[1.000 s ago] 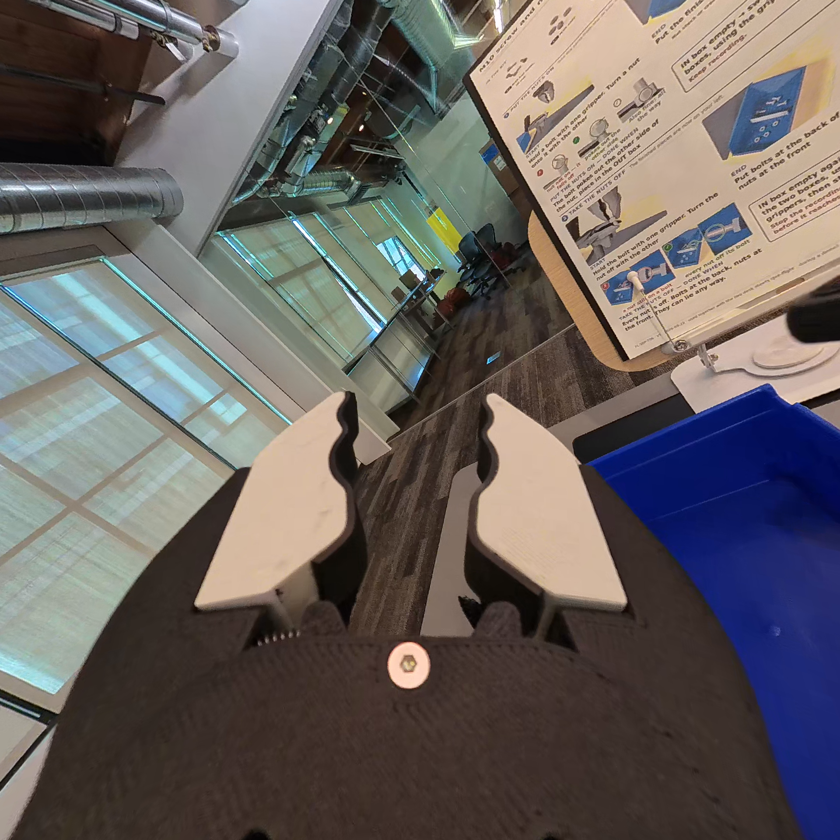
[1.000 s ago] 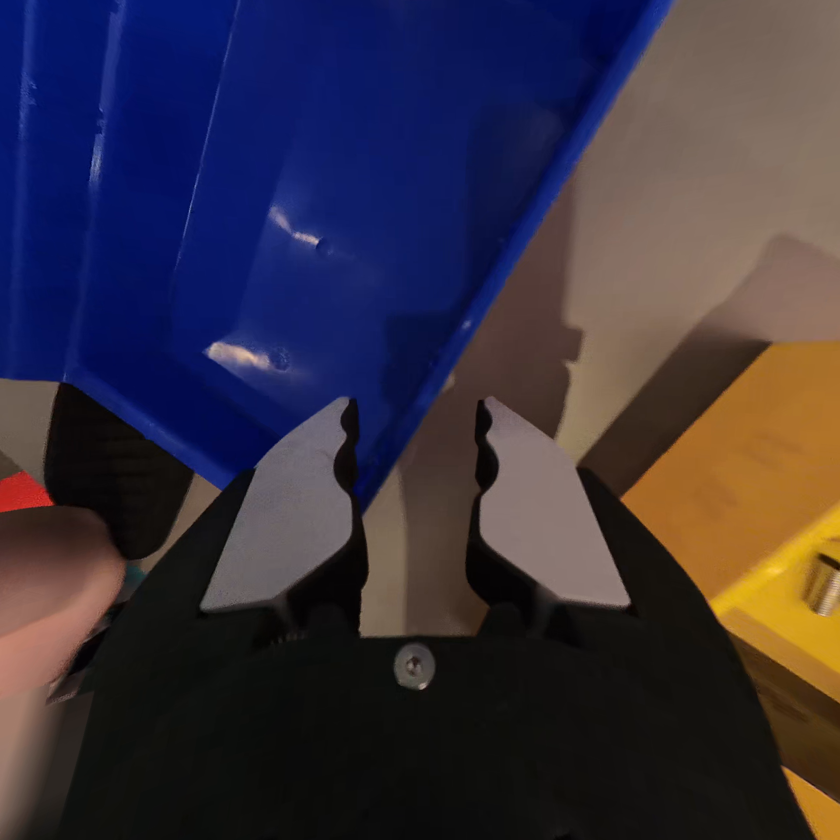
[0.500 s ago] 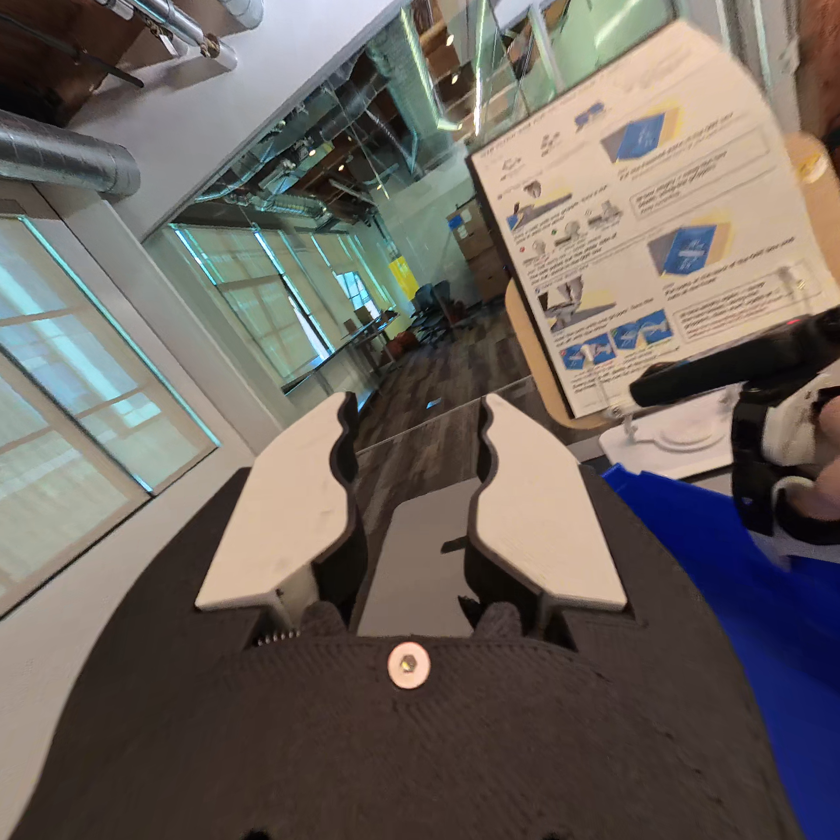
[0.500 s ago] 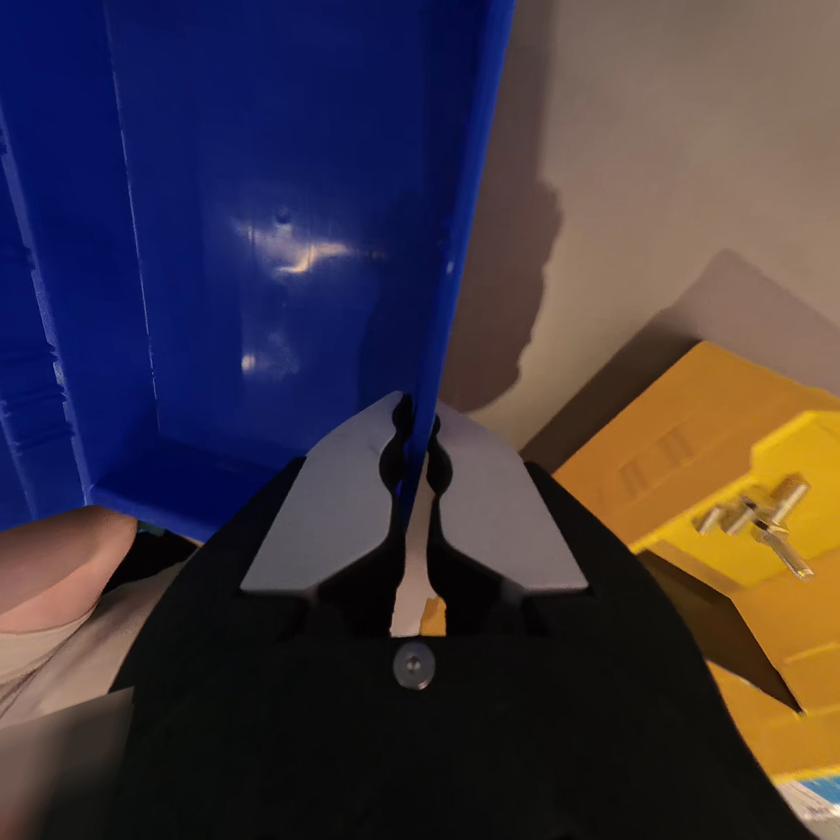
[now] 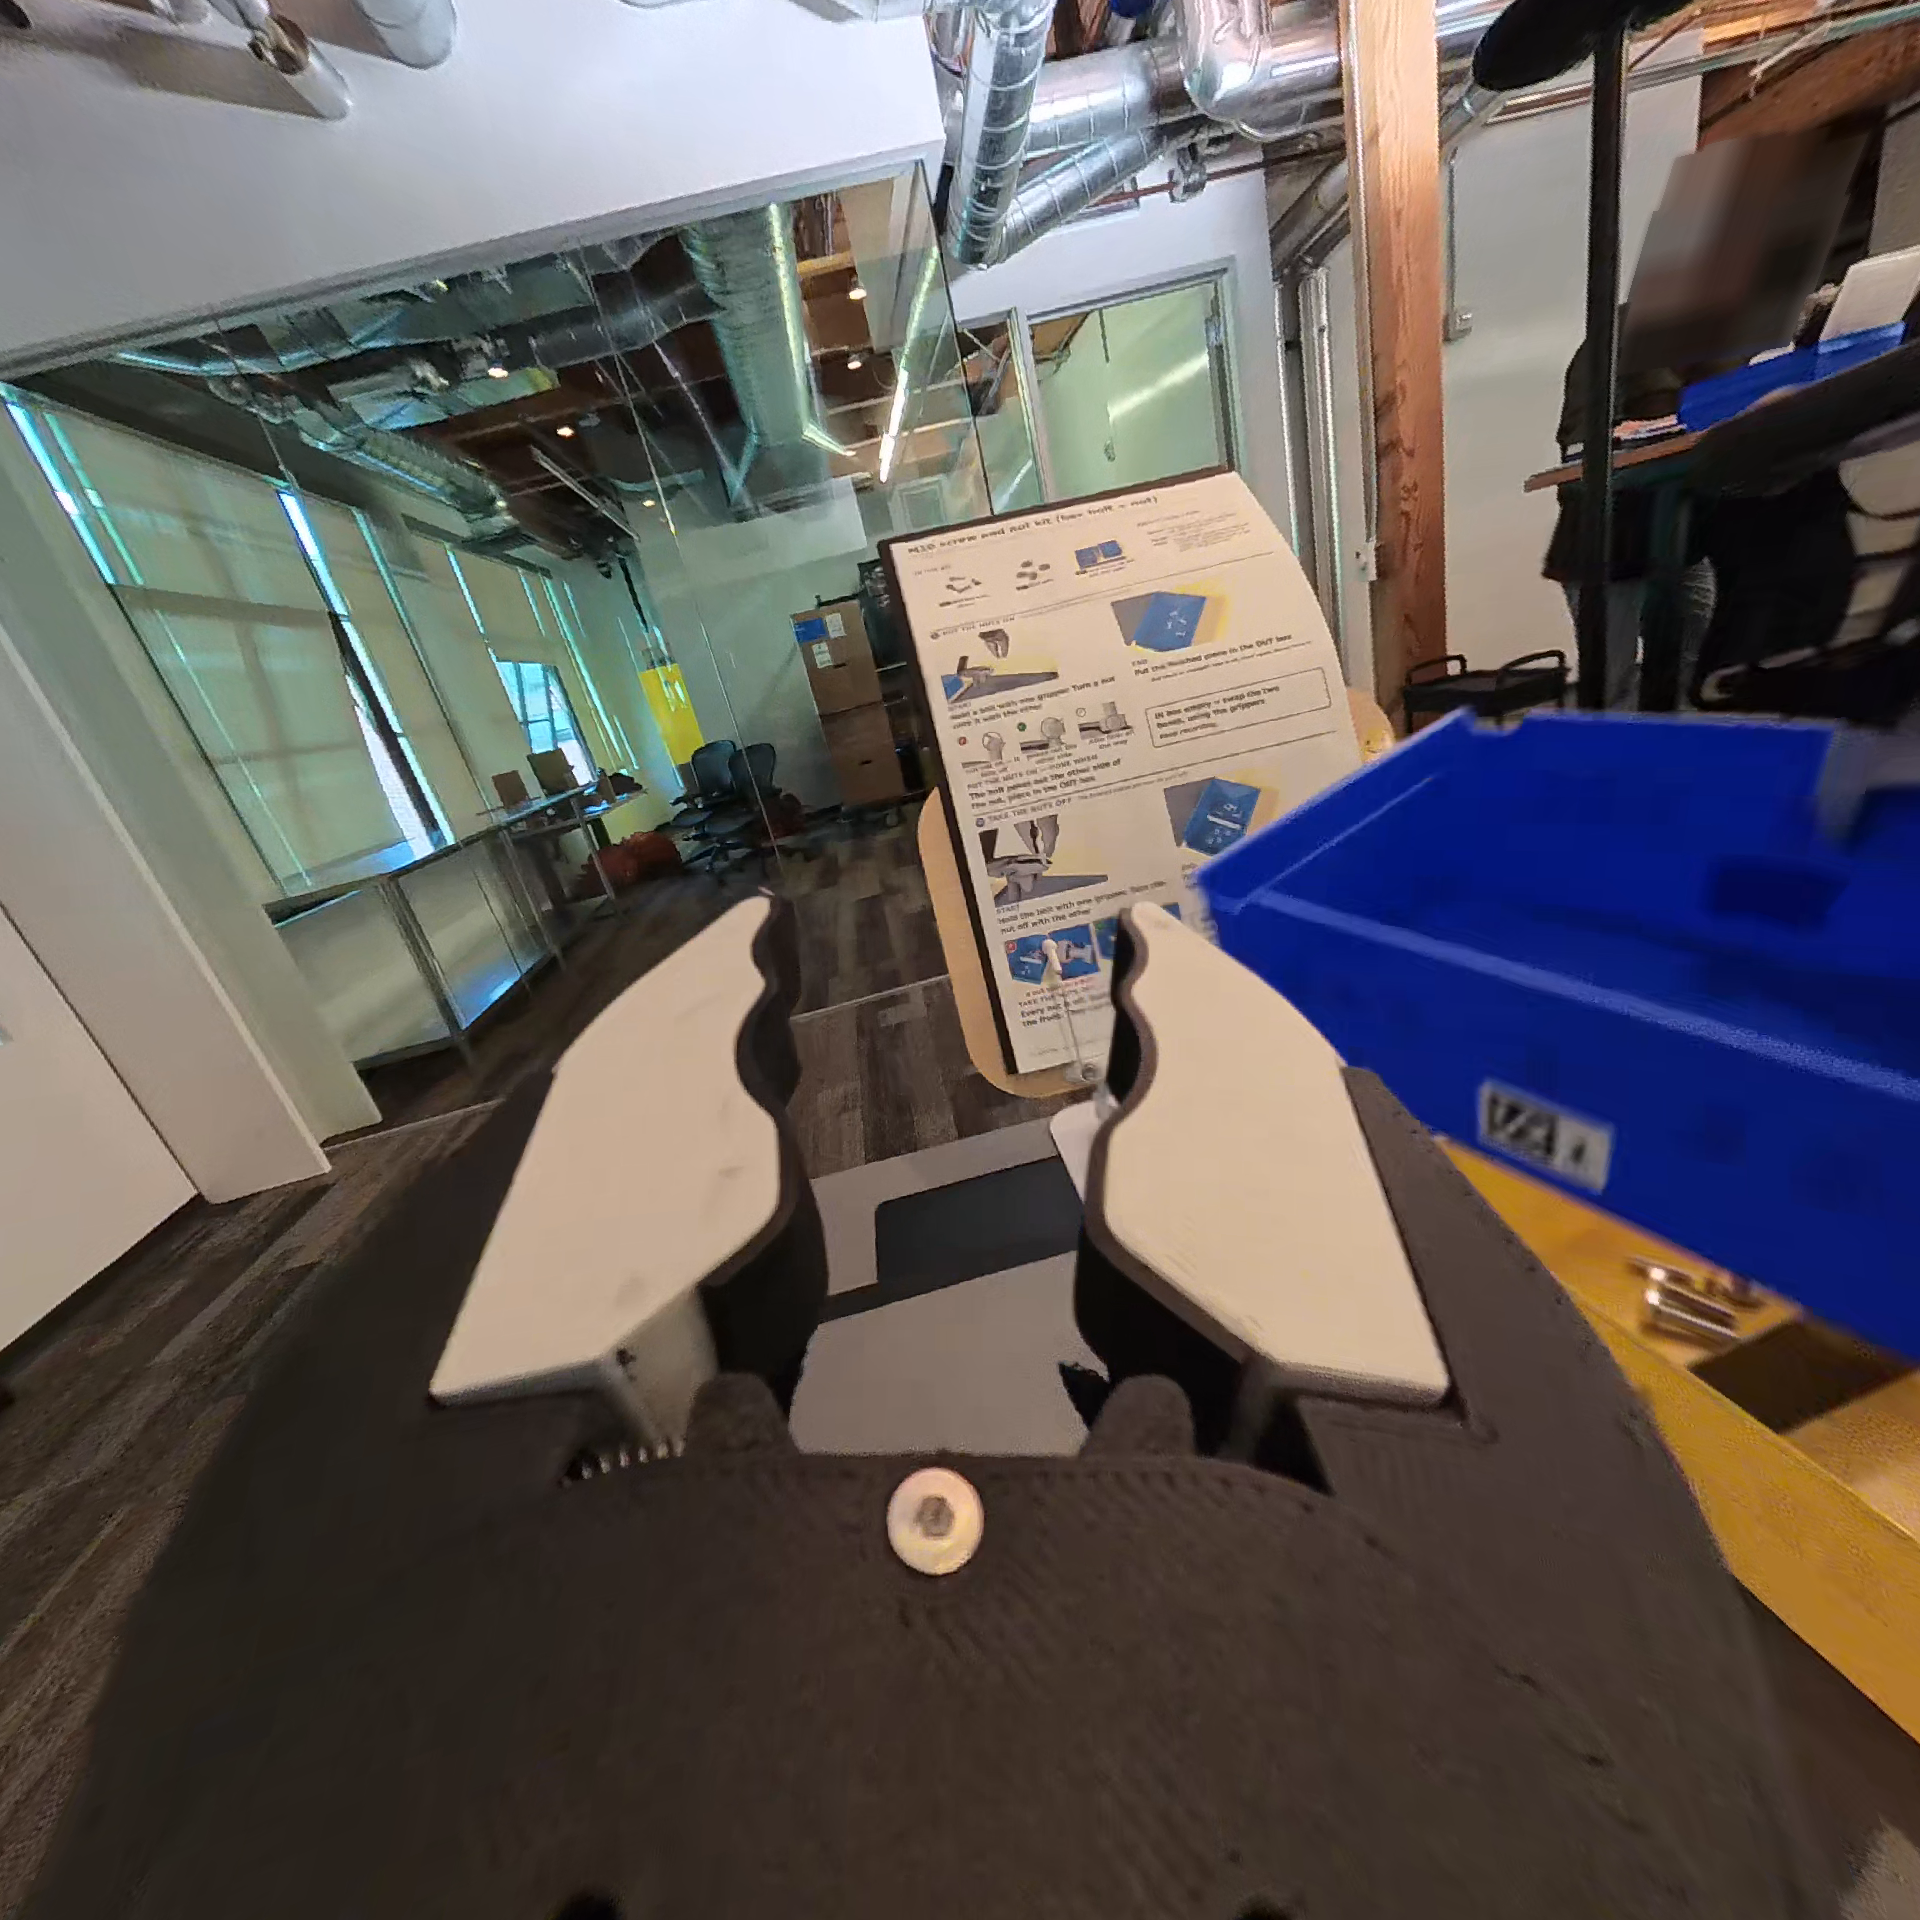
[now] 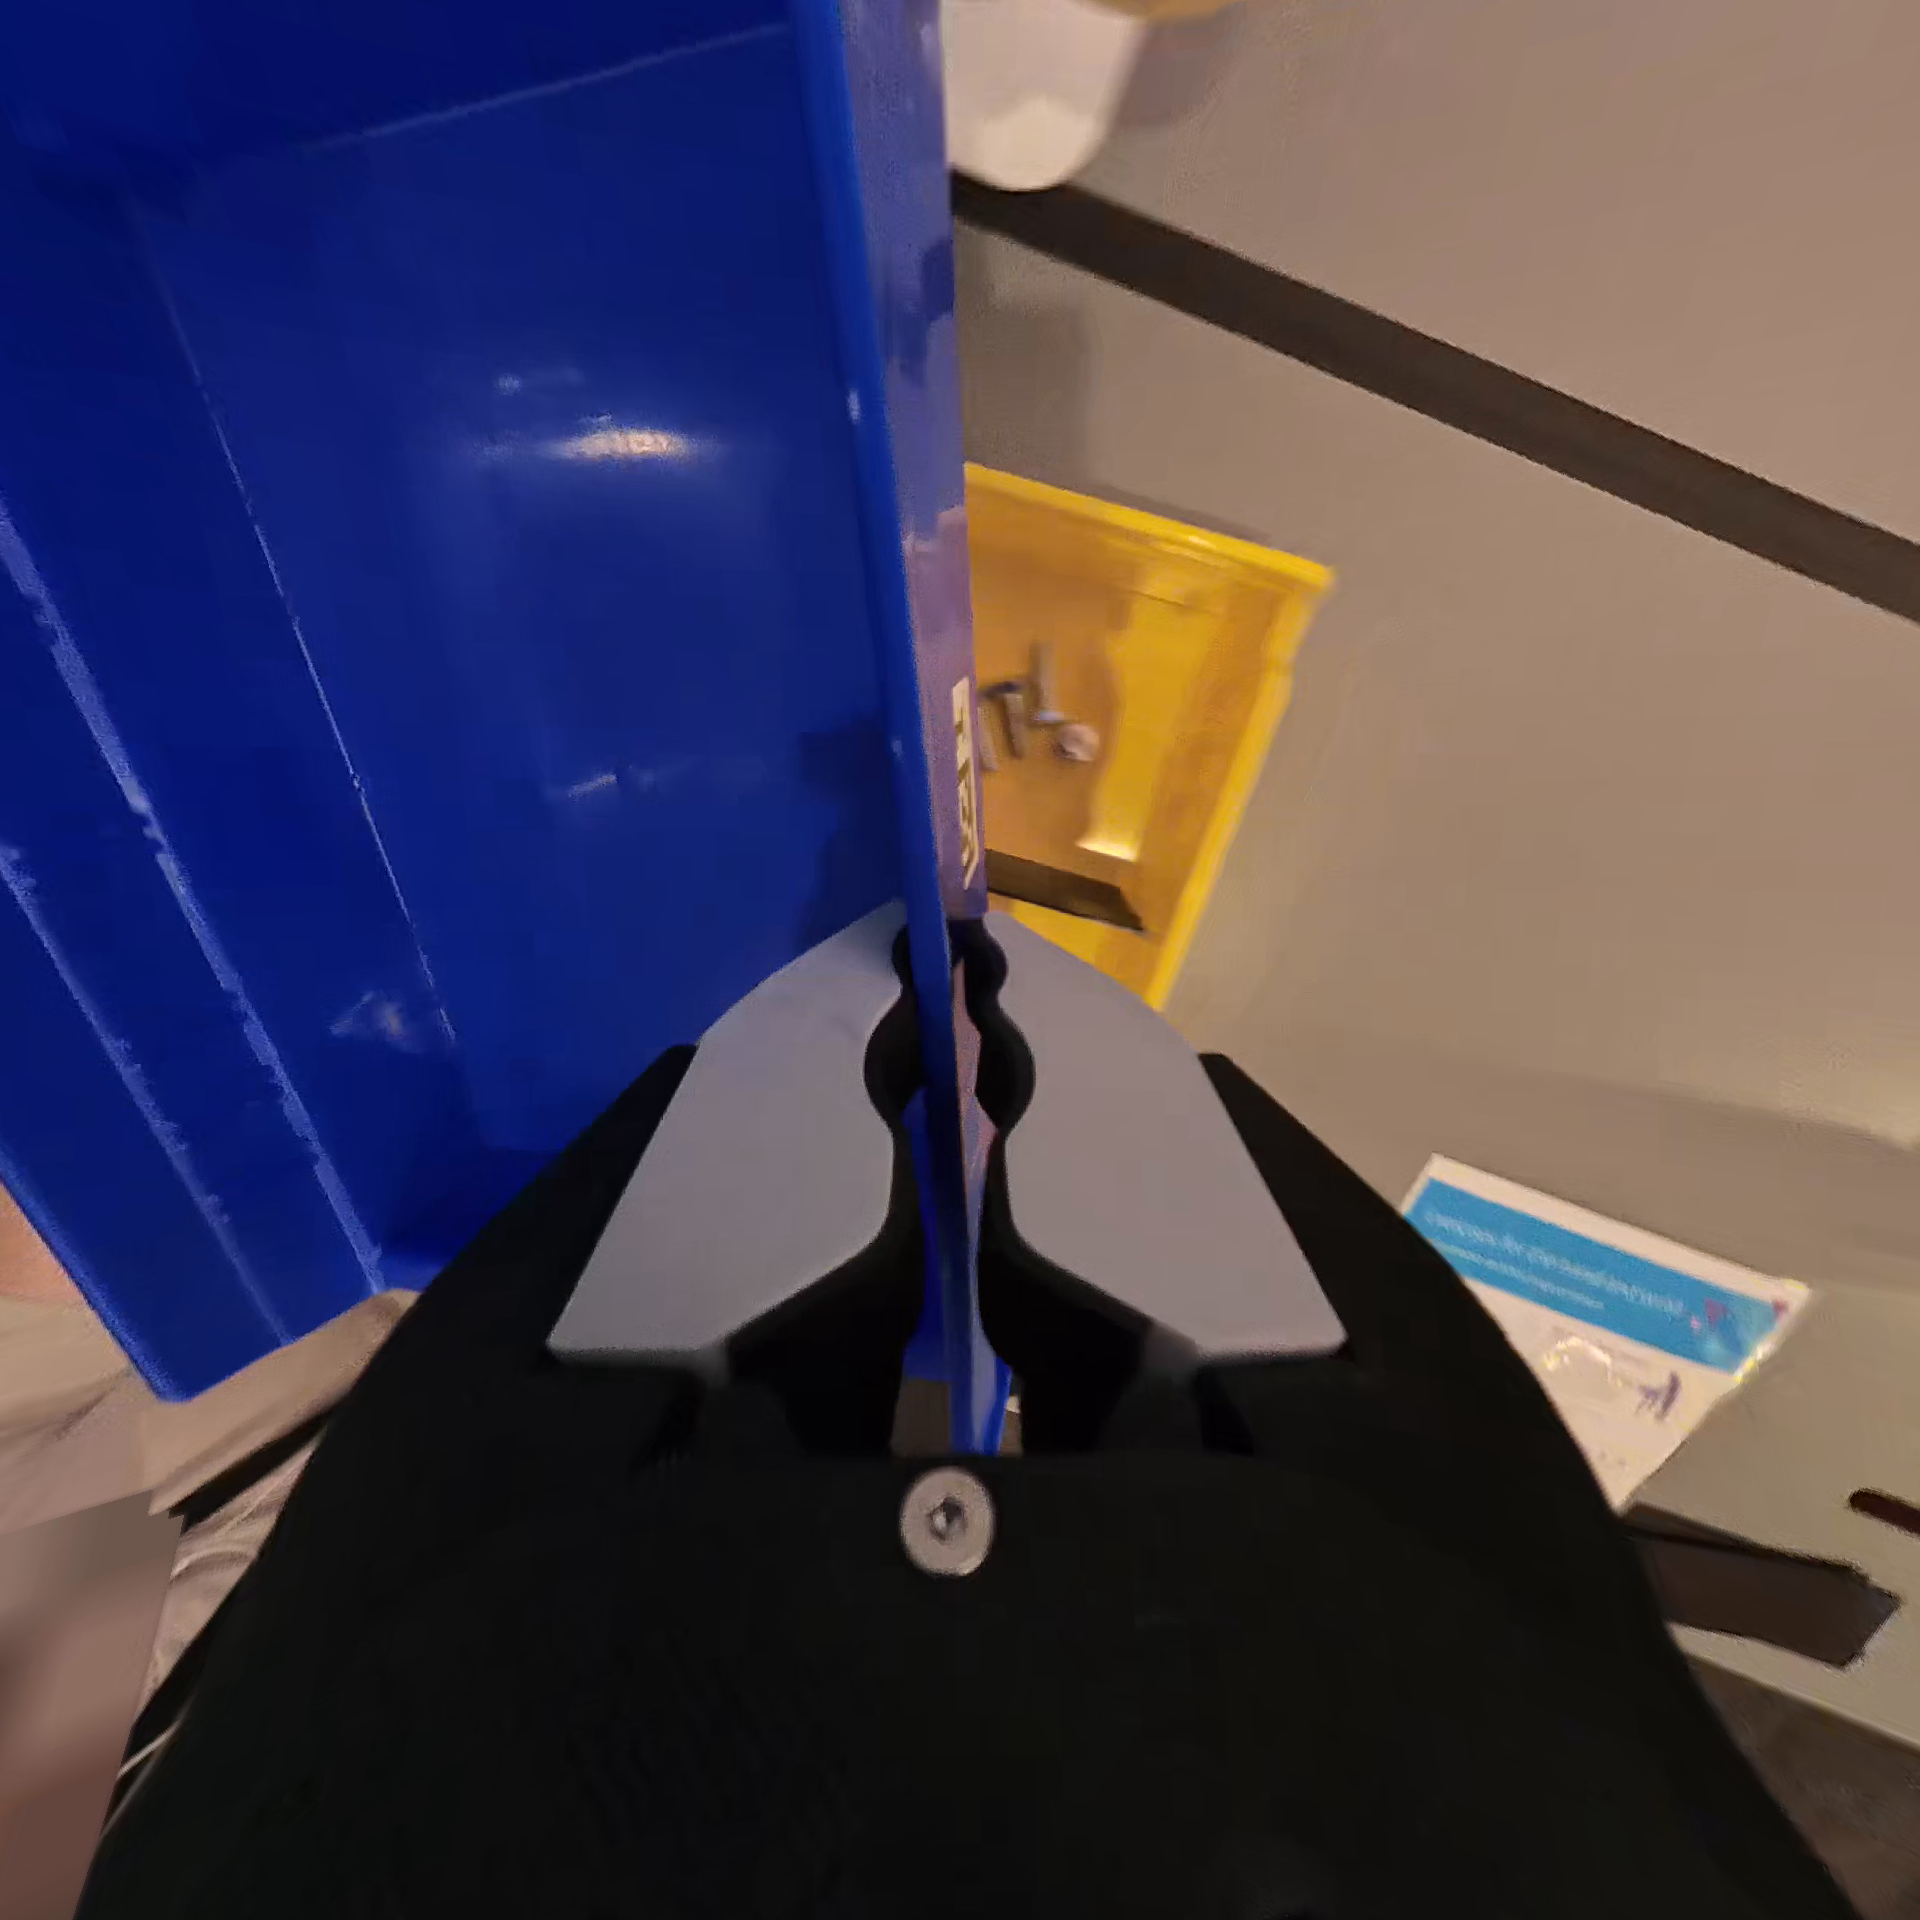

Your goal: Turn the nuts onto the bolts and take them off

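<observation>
The room is an open office with tall windows, glass partitions, exposed silver ducting overhead and a timber post [image 5: 1392,343]; dark wood-look planks cover the floor. The work surface is a smooth grey table [image 6: 1558,727] crossed by a black strip.

A glossy blue plastic bin [image 6: 468,675], rectangular with ribbed walls, hangs in the air above the table. The right gripper [image 6: 945,966] is clamped on its thin side wall, the wavy black pads pressed to both faces of the plastic. Beneath and beside it sits a yellow bin [image 6: 1226,748] of the same moulded plastic, and in it lies a small cluster of shiny steel bolts [image 6: 1039,717], blurred so that nuts cannot be told apart from them.

An illustrated instruction sheet [image 5: 1122,769] stands upright on a stand at the table's far edge. A printed card [image 6: 1600,1309] with a blue band lies flat on the table.

The left gripper [image 5: 956,956], matte black textured shell with flat pale fingers [image 5: 655,1153], is spread wide with nothing between its jaws, just beside the blue bin's corner.
</observation>
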Available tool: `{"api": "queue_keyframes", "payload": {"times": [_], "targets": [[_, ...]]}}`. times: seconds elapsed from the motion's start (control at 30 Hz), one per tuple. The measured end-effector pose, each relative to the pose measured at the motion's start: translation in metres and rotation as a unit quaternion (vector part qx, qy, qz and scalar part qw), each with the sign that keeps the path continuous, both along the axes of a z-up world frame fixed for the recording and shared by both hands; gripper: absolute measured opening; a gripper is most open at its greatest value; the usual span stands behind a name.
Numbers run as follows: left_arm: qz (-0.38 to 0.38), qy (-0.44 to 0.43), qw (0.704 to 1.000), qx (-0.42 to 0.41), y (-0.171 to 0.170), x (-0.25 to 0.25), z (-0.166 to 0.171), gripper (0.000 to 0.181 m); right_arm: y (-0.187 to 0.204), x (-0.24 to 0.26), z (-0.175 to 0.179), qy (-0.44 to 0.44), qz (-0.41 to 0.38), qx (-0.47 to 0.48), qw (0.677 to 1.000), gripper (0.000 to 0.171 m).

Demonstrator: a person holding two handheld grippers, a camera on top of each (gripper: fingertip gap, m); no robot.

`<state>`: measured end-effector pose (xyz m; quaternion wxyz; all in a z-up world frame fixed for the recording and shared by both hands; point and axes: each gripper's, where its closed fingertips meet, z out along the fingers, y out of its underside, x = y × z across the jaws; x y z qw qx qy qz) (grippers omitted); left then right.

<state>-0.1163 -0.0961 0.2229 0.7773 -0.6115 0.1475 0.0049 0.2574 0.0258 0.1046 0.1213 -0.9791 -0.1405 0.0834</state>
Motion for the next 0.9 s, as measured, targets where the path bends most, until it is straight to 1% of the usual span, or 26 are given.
{"api": "queue_keyframes", "payload": {"times": [0.1, 0.13, 0.2, 0.23, 0.27, 0.3, 0.33, 0.37, 0.4, 0.43, 0.5, 0.57, 0.6, 0.63, 0.7, 0.73, 0.83, 0.87, 0.9], "targets": [[-0.025, 0.006, 0.999, -0.020, 0.002, 0.015, -0.007, 0.060, -0.015, 0.093, 0.010, -0.001, -0.096, 0.029, 0.995, 0.007], [-0.049, 0.006, 0.998, -0.039, 0.004, 0.025, -0.014, 0.062, -0.023, 0.124, 0.009, -0.005, -0.130, 0.036, 0.991, 0.008], [-0.146, -0.008, 0.983, -0.110, 0.004, 0.063, -0.036, 0.067, -0.042, 0.181, 0.003, -0.016, -0.193, 0.043, 0.980, 0.007], [-0.211, -0.019, 0.964, -0.158, 0.002, 0.088, -0.050, 0.070, -0.053, 0.206, -0.002, -0.023, -0.219, 0.042, 0.975, 0.007], [-0.271, -0.025, 0.939, -0.211, -0.002, 0.114, -0.067, 0.080, -0.064, 0.228, -0.009, -0.028, -0.241, 0.040, 0.969, 0.007], [-0.312, -0.021, 0.912, -0.267, -0.003, 0.136, -0.087, 0.086, -0.074, 0.247, -0.017, -0.032, -0.257, 0.037, 0.965, 0.008], [-0.335, -0.010, 0.888, -0.315, -0.001, 0.156, -0.107, 0.086, -0.084, 0.263, -0.025, -0.033, -0.267, 0.033, 0.963, 0.008], [-0.348, -0.002, 0.872, -0.345, 0.003, 0.174, -0.125, 0.081, -0.093, 0.275, -0.033, -0.029, -0.275, 0.029, 0.961, 0.009], [-0.350, 0.002, 0.864, -0.361, 0.012, 0.189, -0.141, 0.075, -0.100, 0.287, -0.042, -0.021, -0.285, 0.024, 0.958, 0.010], [-0.338, 0.012, 0.863, -0.375, 0.023, 0.201, -0.160, 0.075, -0.107, 0.298, -0.051, -0.015, -0.294, 0.018, 0.955, 0.010], [-0.297, 0.048, 0.857, -0.418, 0.044, 0.215, -0.206, 0.080, -0.119, 0.317, -0.069, -0.006, -0.309, 0.007, 0.951, 0.008], [-0.289, 0.068, 0.833, -0.466, 0.051, 0.227, -0.244, 0.084, -0.127, 0.332, -0.087, 0.000, -0.312, -0.002, 0.950, 0.008], [-0.297, 0.062, 0.817, -0.490, 0.050, 0.234, -0.257, 0.086, -0.130, 0.337, -0.095, 0.002, -0.309, -0.006, 0.951, 0.008], [-0.312, 0.044, 0.802, -0.508, 0.048, 0.241, -0.265, 0.087, -0.132, 0.341, -0.103, 0.003, -0.305, -0.009, 0.952, 0.008], [-0.328, 0.017, 0.780, -0.532, 0.045, 0.253, -0.275, 0.085, -0.132, 0.346, -0.118, 0.004, -0.295, -0.013, 0.955, 0.008], [-0.329, 0.024, 0.771, -0.545, 0.042, 0.257, -0.282, 0.085, -0.132, 0.346, -0.125, 0.004, -0.287, -0.015, 0.958, 0.009], [-0.311, 0.088, 0.756, -0.569, 0.033, 0.263, -0.306, 0.090, -0.129, 0.342, -0.145, 0.007, -0.261, -0.023, 0.965, 0.010], [-0.312, 0.106, 0.745, -0.580, 0.028, 0.265, -0.311, 0.099, -0.128, 0.339, -0.151, 0.007, -0.251, -0.026, 0.968, 0.011], [-0.310, 0.121, 0.728, -0.599, 0.022, 0.263, -0.315, 0.098, -0.127, 0.336, -0.156, 0.006, -0.240, -0.030, 0.970, 0.011]]}}
